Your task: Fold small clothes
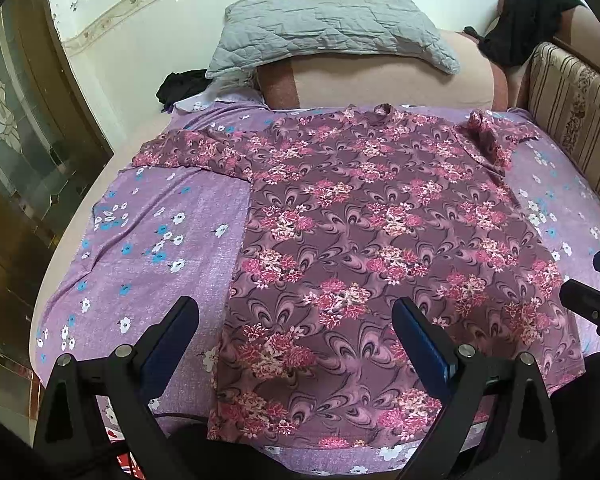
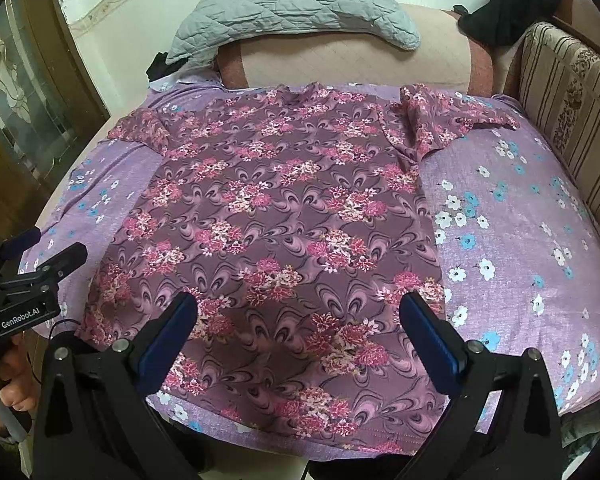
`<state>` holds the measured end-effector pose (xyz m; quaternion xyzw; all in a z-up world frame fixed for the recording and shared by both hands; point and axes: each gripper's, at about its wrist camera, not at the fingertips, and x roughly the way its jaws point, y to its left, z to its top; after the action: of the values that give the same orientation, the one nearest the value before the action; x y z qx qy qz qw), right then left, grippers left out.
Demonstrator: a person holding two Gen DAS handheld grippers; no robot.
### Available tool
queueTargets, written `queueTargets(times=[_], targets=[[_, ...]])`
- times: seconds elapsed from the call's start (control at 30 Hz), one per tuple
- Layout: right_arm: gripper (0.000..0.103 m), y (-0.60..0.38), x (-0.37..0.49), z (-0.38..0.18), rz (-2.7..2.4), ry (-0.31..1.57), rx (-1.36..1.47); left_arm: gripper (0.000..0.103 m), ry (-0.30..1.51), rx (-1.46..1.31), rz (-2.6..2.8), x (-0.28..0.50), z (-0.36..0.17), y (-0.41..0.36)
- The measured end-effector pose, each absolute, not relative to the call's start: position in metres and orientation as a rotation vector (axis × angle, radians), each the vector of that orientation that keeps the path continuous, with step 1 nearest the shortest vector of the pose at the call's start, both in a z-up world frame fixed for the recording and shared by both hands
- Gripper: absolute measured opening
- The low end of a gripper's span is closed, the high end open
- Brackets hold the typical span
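While both tools gape, floral shirt covers bedsheet.

A mauve shirt with pink and cream flower clusters lies on a lilac sheet dotted with white and blue blossoms; behind, a grey quilted pillow and striped beige cushion.

"GenRobot.AI" stands in white on the left gripper; nothing else legible.

Ahead of the gripper, a grey quilted pillow lies on a peach bolster. Black cloth drapes far right, above a striped sofa back. A lilac flowered bedsheet spreads below.
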<state>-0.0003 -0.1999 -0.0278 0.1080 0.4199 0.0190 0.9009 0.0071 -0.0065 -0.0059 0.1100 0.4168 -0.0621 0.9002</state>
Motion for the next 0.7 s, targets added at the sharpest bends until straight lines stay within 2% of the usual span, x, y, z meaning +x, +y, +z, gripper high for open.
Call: queueTargets(times=[0.7], targets=[[0.101, -0.2001, 0.0006, -0.0319, 0.046, 0.86, 0.233, 0.098, 0.912, 0.297, -0.103, 0.0148, -0.0115, -0.0129]])
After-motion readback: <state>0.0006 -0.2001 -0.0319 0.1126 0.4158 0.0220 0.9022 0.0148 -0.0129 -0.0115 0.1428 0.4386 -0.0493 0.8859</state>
